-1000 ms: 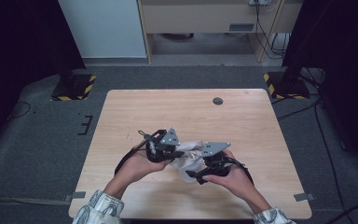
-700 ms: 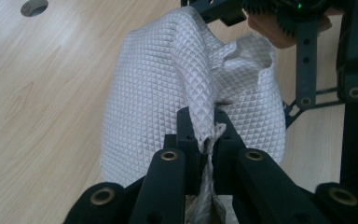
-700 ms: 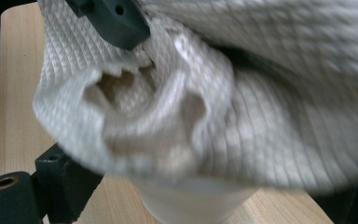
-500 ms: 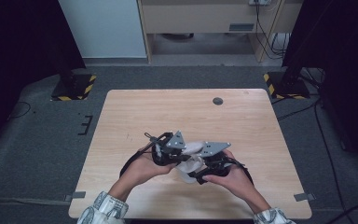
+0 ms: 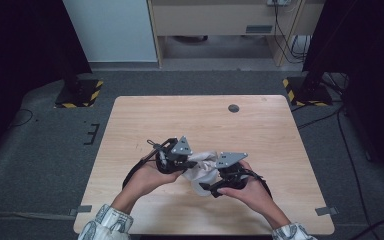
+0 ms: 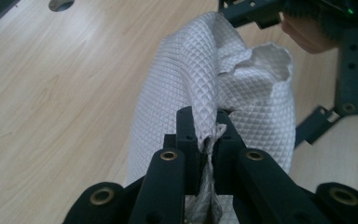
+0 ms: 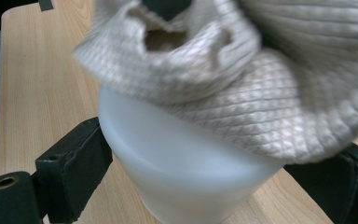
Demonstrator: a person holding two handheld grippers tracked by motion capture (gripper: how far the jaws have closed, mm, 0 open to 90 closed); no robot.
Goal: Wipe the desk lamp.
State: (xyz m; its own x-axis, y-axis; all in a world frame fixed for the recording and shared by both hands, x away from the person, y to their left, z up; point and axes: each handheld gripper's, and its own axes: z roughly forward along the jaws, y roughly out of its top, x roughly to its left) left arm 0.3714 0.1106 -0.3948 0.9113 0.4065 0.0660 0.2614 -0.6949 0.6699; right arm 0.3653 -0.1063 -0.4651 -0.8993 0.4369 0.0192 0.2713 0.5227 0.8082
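Cloth (image 6: 214, 88) pinched in left hand-held gripper (image 6: 205, 135).

I can read no text, label, brand or number anywhere here. The only signs are the yellow-and-black hazard stripes on the stand base far left (image 5: 80, 93) and the stand base far right (image 5: 305, 89) of the table (image 5: 145, 115).

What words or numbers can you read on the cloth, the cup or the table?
None can be read.
The white quilted cloth has a diamond weave and no lettering.
The white plastic cup is plain.
The light wooden table carries no label, and its small dark round spot shows no text.
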